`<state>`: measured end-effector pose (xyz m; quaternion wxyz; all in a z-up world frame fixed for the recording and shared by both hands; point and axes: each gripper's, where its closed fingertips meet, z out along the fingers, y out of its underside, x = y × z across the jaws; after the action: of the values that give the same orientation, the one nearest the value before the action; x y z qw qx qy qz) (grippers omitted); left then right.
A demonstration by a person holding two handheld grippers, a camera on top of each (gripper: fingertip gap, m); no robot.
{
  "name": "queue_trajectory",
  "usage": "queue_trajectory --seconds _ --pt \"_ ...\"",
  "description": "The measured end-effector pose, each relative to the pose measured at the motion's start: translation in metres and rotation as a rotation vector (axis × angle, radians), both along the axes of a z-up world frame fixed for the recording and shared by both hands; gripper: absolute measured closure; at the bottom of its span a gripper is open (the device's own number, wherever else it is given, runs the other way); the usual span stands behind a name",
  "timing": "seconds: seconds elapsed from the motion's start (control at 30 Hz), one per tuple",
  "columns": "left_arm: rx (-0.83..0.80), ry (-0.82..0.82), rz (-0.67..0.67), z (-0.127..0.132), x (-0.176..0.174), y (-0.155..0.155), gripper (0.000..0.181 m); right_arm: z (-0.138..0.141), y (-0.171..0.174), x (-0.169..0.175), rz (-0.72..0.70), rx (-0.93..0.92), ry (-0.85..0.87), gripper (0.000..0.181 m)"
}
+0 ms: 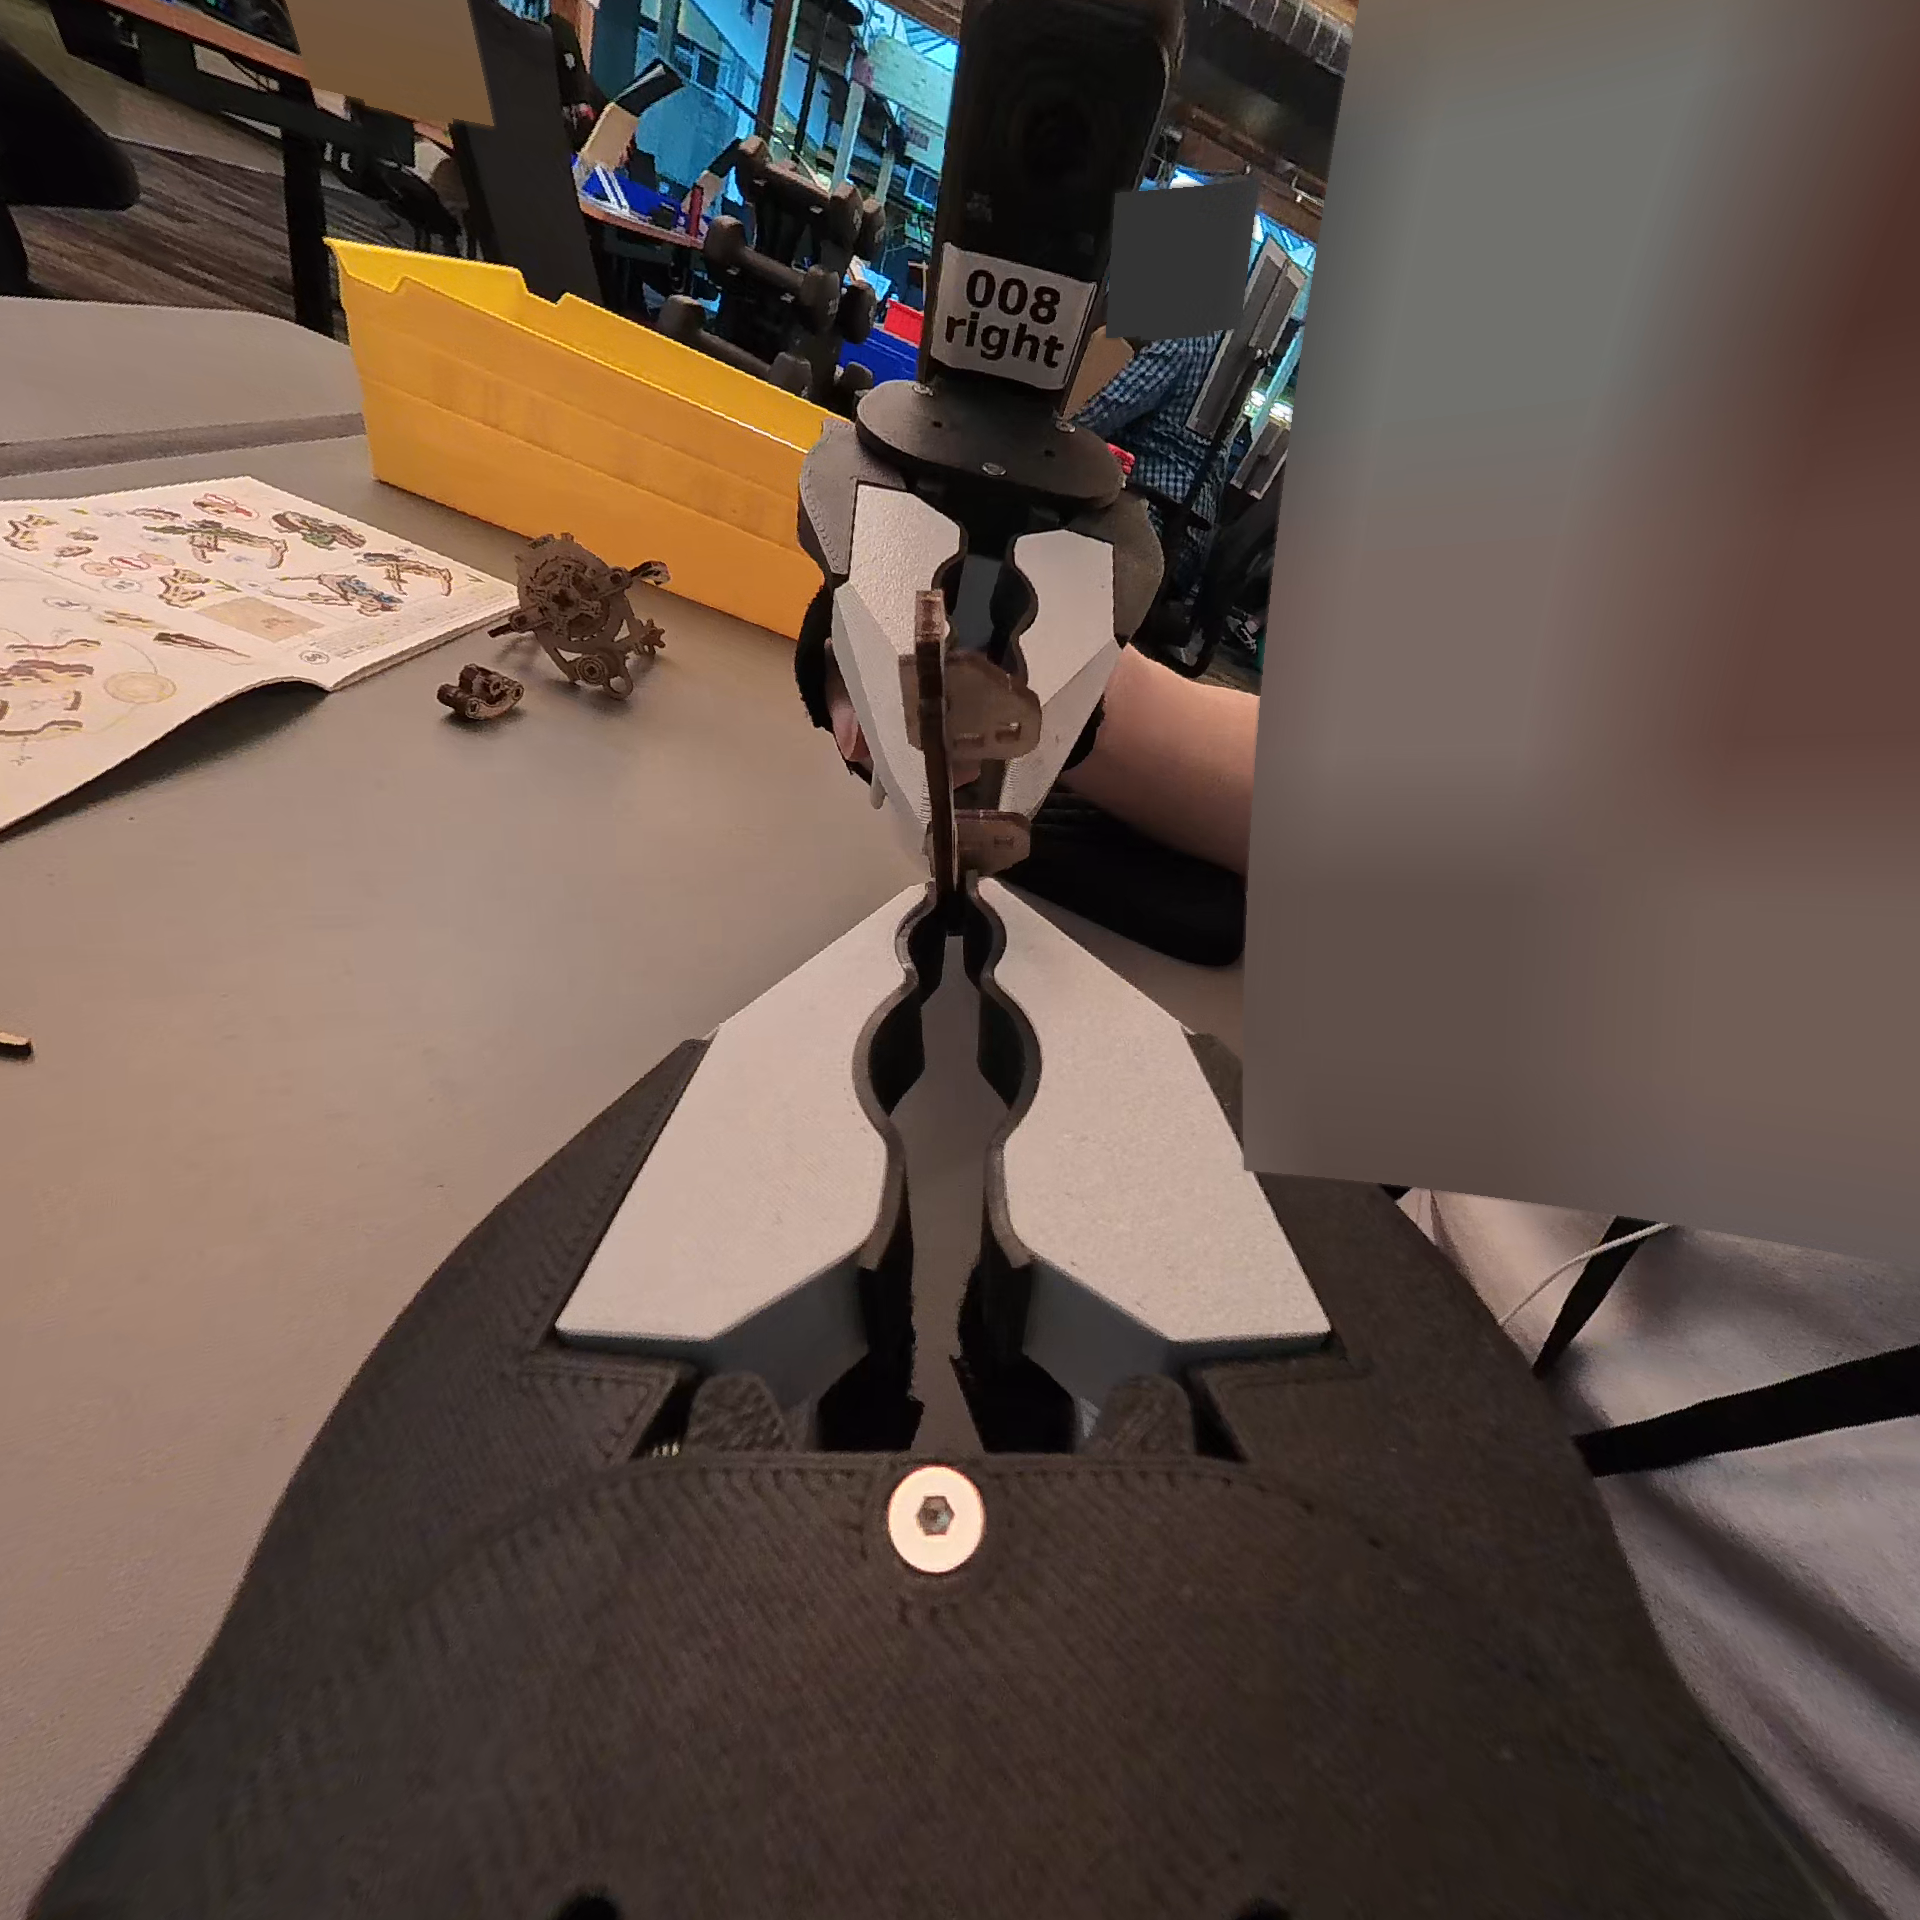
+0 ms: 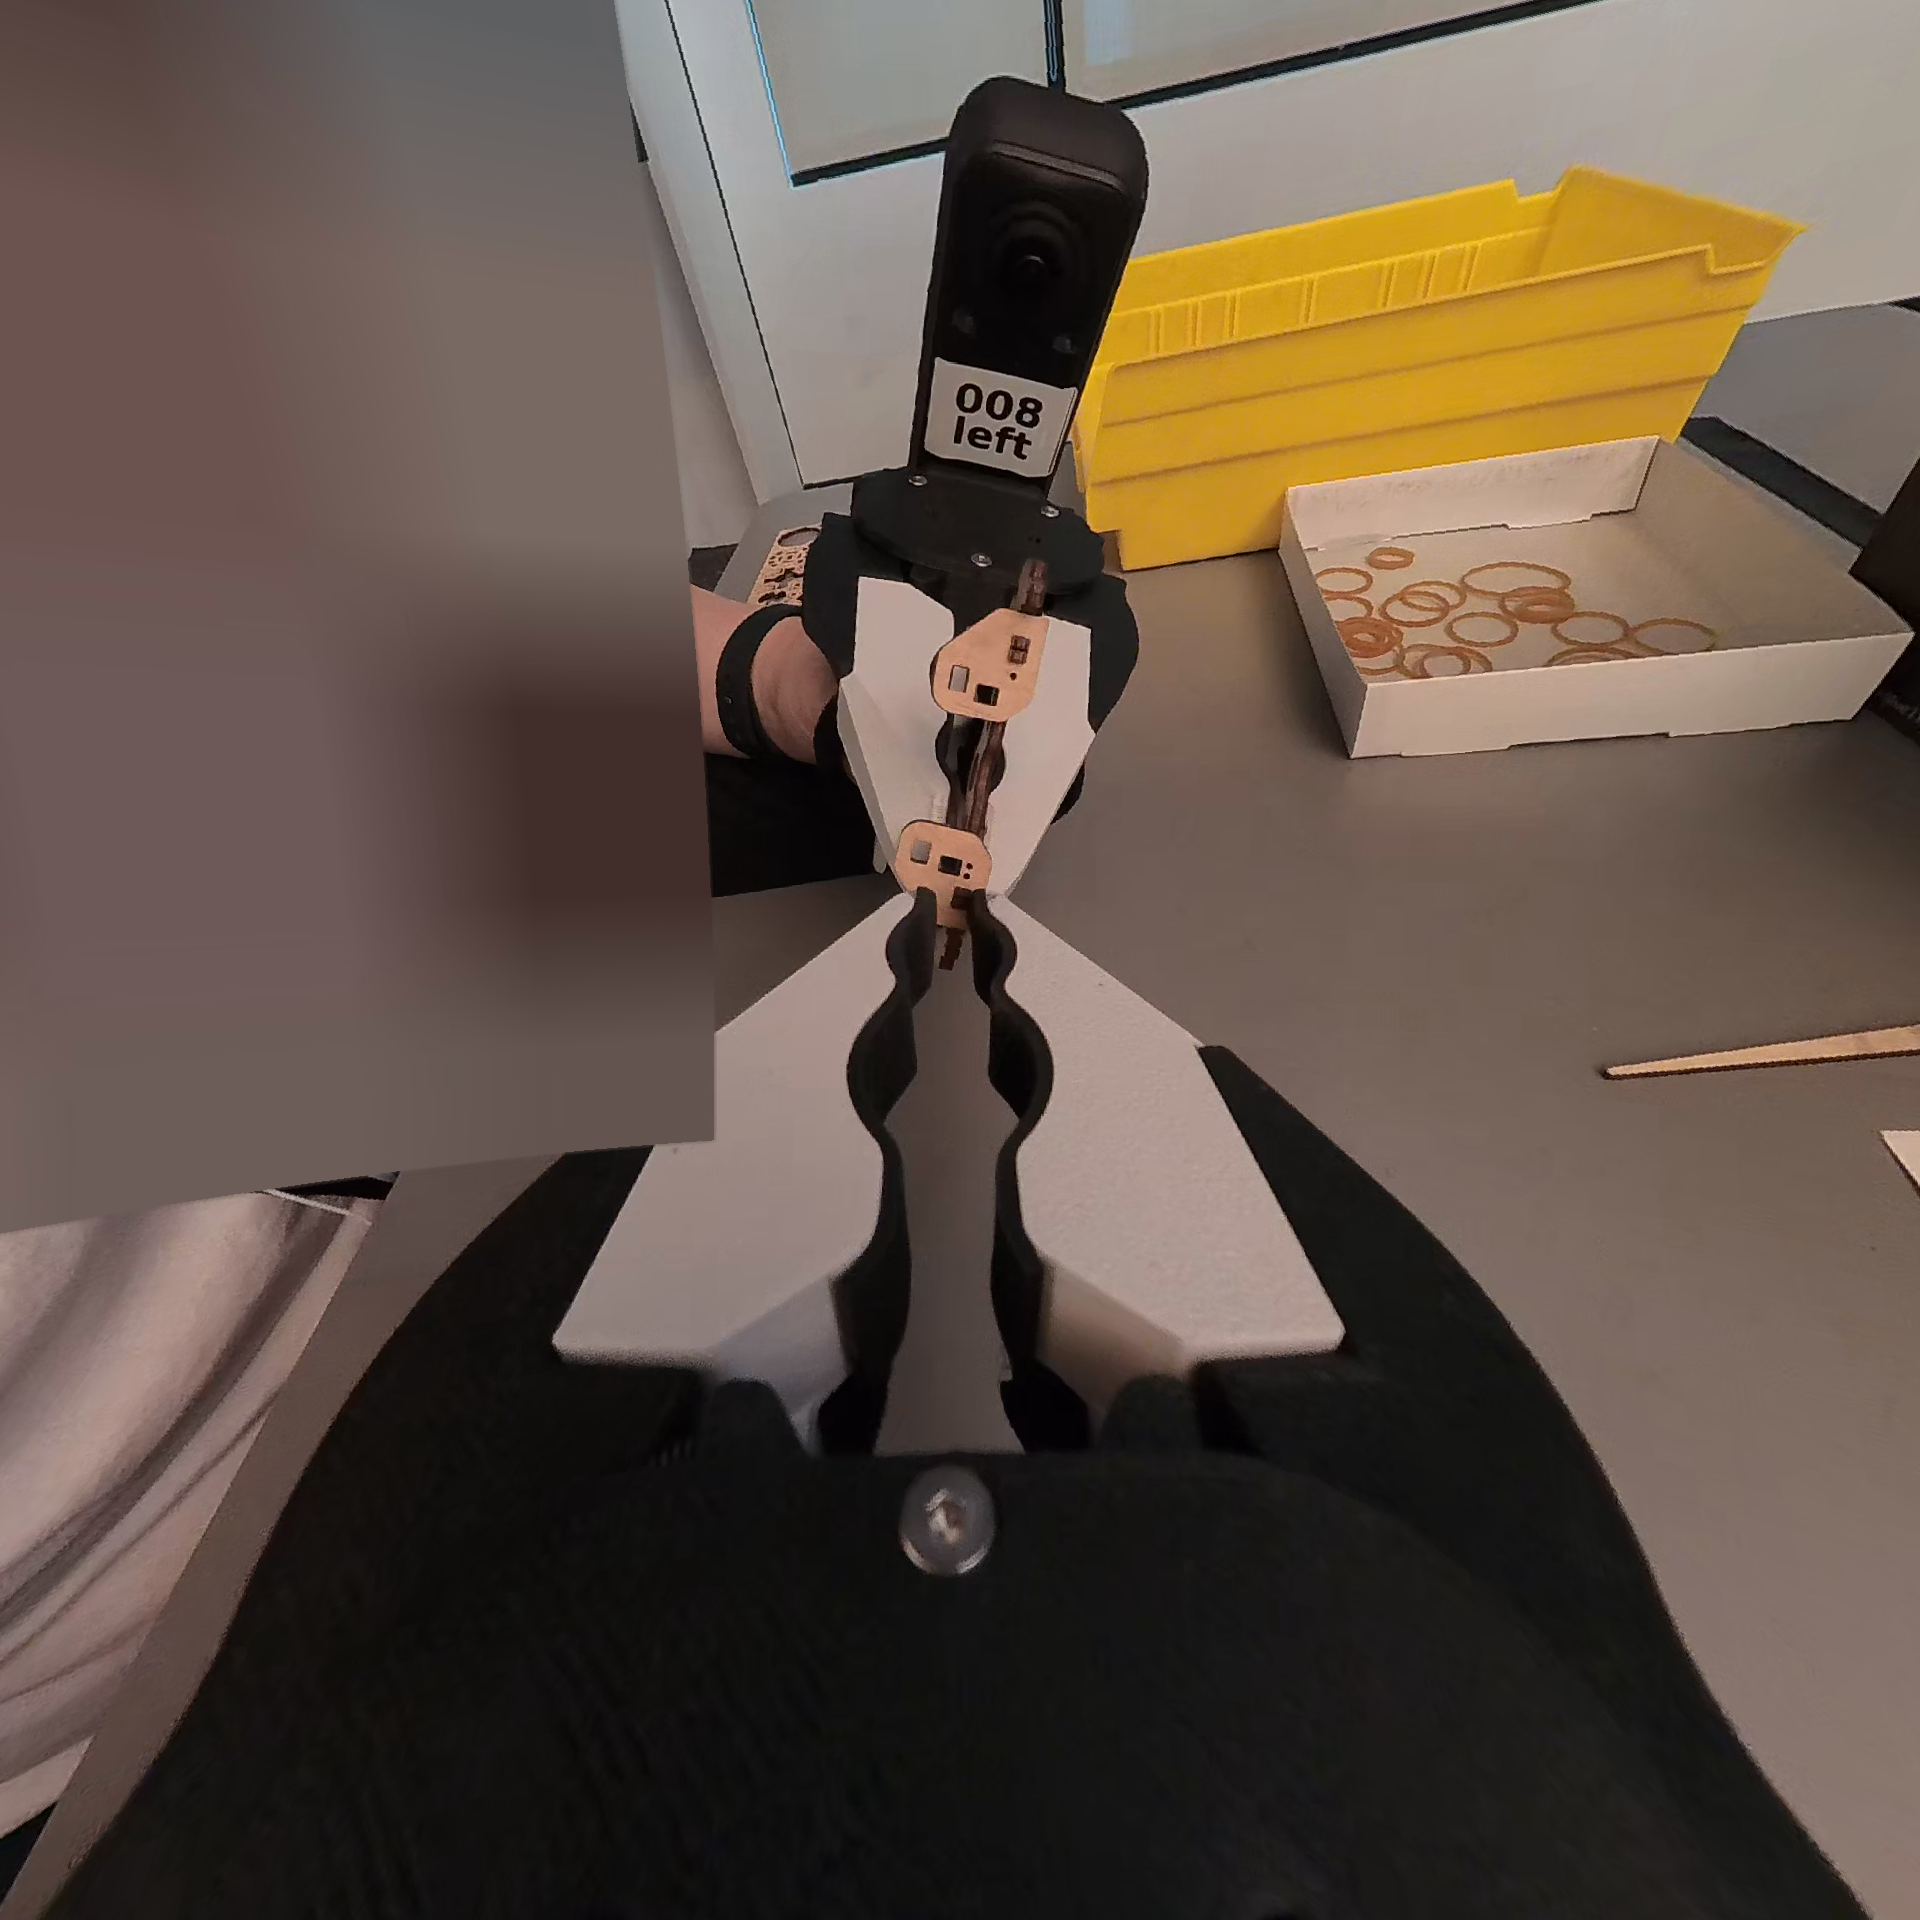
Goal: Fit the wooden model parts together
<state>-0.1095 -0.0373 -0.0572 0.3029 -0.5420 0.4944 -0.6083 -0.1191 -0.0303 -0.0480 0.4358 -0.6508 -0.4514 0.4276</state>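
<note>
A thin wooden strip [image 1: 938, 748] stands upright on edge, with two small slotted wooden plates slotted across it, an upper plate [image 2: 982, 670] and a lower plate [image 2: 940, 857]. My left gripper [image 1: 945, 899] is shut on the strip's lower end. My right gripper [image 2: 951, 920] faces it tip to tip and is shut on the same lower end, just under the lower plate. Each view shows the other gripper straight ahead: the right gripper [image 1: 951, 847] and the left gripper [image 2: 956, 883]. The assembly hangs above the grey table [image 1: 416, 987].
A yellow bin [image 1: 582, 416] stands behind. An open instruction booklet [image 1: 208, 603], a round partly built wooden model [image 1: 582, 613] and a small wooden piece [image 1: 478, 691] lie left. A white tray of rubber bands [image 2: 1558, 644] and a wooden stick [image 2: 1766, 1060] lie right. Less than 4 cm separates the two grippers' tips. The wooden stick [image 2: 1766, 1060] is about equally far from each gripper, around 20 centimeters.
</note>
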Motion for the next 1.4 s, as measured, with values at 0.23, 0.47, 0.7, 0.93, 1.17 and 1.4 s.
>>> queue_trajectory --seconds 0.23,0.47,0.7,0.93,1.17,1.4 --pt "0.0 0.012 0.005 -0.002 0.0 0.001 0.181 -0.003 0.001 0.0 -0.007 -0.005 -0.009 0.176" --pt "0.046 0.031 0.007 -0.007 0.001 -0.002 0.181 -0.008 -0.002 0.0 0.006 0.002 -0.041 0.176" --pt "0.108 0.05 0.005 -0.013 0.004 -0.006 0.181 -0.01 -0.004 0.0 0.031 -0.082 -0.017 0.177" --pt "0.111 0.046 -0.003 -0.013 0.005 -0.008 0.181 -0.014 -0.005 0.004 0.036 0.033 -0.092 0.177" --pt "0.092 0.017 0.01 -0.008 0.003 -0.005 0.181 -0.01 -0.003 0.006 0.038 0.015 -0.05 0.17" --pt "0.048 0.01 0.021 -0.006 0.004 -0.001 0.181 -0.012 -0.006 0.003 0.076 -0.103 0.007 0.172"
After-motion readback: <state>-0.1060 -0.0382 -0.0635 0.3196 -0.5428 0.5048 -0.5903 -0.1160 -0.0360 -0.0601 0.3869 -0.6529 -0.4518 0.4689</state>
